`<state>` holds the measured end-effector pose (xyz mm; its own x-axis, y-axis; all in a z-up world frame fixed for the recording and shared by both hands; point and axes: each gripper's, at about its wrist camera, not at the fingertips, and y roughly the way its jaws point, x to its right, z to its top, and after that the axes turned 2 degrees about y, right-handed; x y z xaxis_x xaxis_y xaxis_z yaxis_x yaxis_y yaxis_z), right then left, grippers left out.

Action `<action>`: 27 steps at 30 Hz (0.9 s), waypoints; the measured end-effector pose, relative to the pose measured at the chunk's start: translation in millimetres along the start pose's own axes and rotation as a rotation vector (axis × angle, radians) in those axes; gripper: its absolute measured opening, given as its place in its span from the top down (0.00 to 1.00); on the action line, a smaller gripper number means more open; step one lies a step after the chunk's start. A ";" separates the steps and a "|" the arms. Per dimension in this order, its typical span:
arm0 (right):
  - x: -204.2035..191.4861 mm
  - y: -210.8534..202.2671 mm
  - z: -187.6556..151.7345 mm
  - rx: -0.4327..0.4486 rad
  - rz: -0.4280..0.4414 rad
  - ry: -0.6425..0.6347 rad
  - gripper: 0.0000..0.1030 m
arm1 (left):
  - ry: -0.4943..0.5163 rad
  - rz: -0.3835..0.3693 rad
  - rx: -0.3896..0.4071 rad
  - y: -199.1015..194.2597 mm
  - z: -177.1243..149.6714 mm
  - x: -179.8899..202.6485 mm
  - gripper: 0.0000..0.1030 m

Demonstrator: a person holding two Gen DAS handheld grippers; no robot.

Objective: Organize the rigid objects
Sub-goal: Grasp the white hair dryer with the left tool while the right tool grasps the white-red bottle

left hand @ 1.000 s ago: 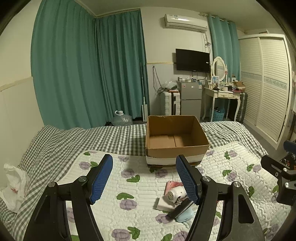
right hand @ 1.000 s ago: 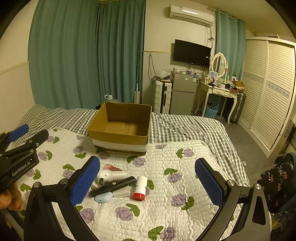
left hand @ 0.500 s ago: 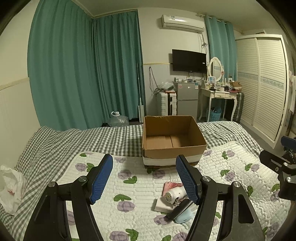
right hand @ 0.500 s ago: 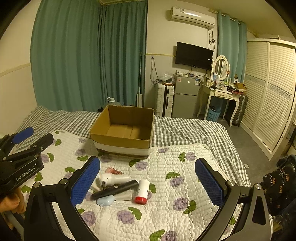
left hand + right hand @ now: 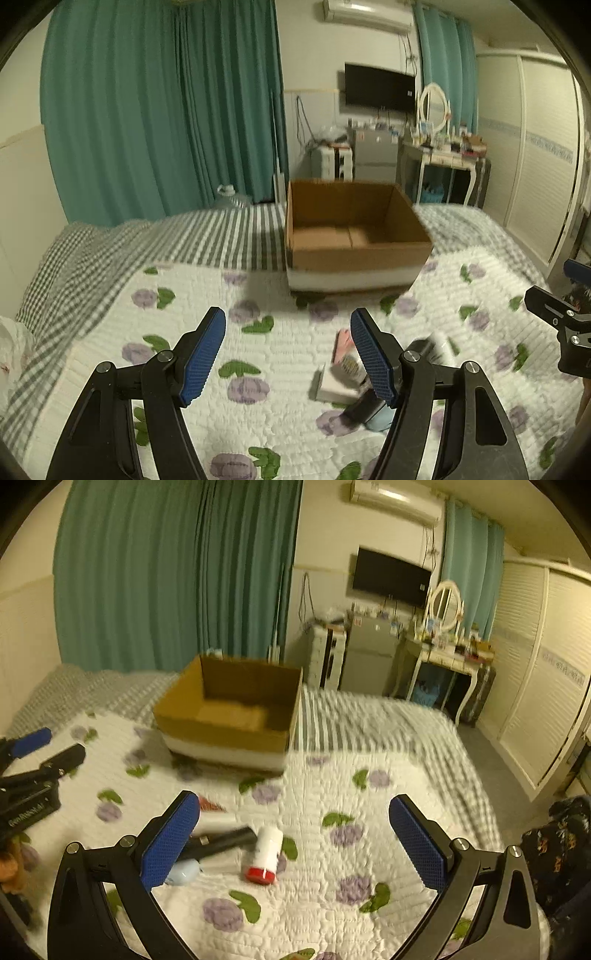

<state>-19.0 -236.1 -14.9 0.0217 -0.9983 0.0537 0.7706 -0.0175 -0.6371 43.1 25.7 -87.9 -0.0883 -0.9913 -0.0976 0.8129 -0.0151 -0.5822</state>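
Observation:
An open, empty cardboard box [image 5: 354,236] [image 5: 229,716] stands on the bed. In front of it lies a small pile: a white bottle with a red cap [image 5: 264,854], a black stick-shaped thing [image 5: 221,840], a pale blue object [image 5: 183,873], a white hair dryer [image 5: 218,818] and a pink item [image 5: 341,341]. My left gripper [image 5: 288,354] is open and empty, left of the pile. My right gripper [image 5: 293,843] is open and empty, above the pile's right side.
The bed has a white flowered quilt [image 5: 332,849] over a grey checked sheet [image 5: 110,258]. Green curtains [image 5: 166,110] hang behind. A fridge [image 5: 369,657], dressing table [image 5: 443,657] and wardrobe [image 5: 546,683] stand at the right.
Both grippers have moved forward and lower toward the pile and box, which look larger. Both views are blurred by motion. Both stay open.

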 end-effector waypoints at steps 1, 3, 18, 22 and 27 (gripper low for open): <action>0.7 8.2 -4.3 -0.019 0.006 0.005 0.00 | 0.001 -0.003 -0.018 6.4 -4.3 -0.3 0.31; 2.0 22.6 -13.7 -0.052 0.016 0.011 0.00 | 0.000 -0.004 -0.061 21.4 -12.7 -0.8 0.31; 7.2 108.7 -66.0 -0.248 0.072 0.017 0.00 | 0.046 -0.145 -0.254 88.4 -41.7 30.7 0.31; 3.6 125.4 -74.6 -0.276 0.069 -0.009 0.00 | 0.065 -0.193 -0.269 95.9 -37.2 42.6 0.30; 6.4 142.5 -81.1 -0.306 0.076 0.005 0.00 | 0.073 -0.225 -0.304 110.8 -34.4 53.7 0.30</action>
<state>39.3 -249.5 -167.7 0.0680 -0.9977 -0.0066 0.5396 0.0424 -0.8409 108.7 -24.7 -185.4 -0.2948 -0.9555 0.0089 0.5614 -0.1808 -0.8076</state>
